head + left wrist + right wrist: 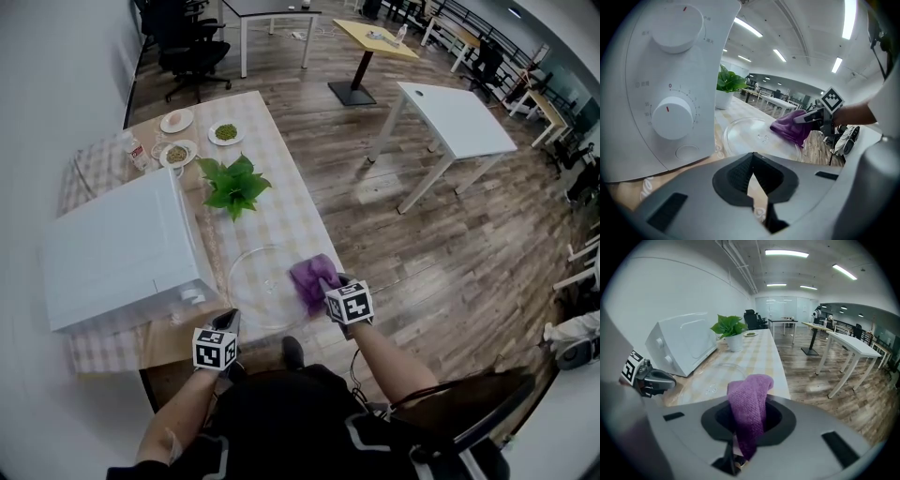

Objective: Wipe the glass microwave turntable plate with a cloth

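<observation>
At the left of the head view a white microwave (122, 248) stands on the desk (281, 211), which has a checked cover. Behind the microwave, in the upper left, there are three small dishes (177, 154) with food.

The left gripper (232, 319) is at the lower left, at the near edge of the desk, just beside the front corner of the microwave. In the left gripper view its jaws meet at the tips and have nothing between them. The two knobs (672, 117) of the microwave fill the left side of this view, very near.

The glass plate (253, 281) lies flat on the desk in the lower middle, between the two grippers and just to the right of the microwave. A green plant (232, 186) in a pot stands above it in the frame, apart from the plate.

The purple cloth (312, 279) lies over the right rim of the plate. The right gripper (330, 286) holds it: in the right gripper view the jaws are closed on the cloth (749, 413), which stands up between them in a fold and hides part of the plate behind it.

Further right, on the wooden floor, stands a white table (459, 117), well apart from the desk.
</observation>
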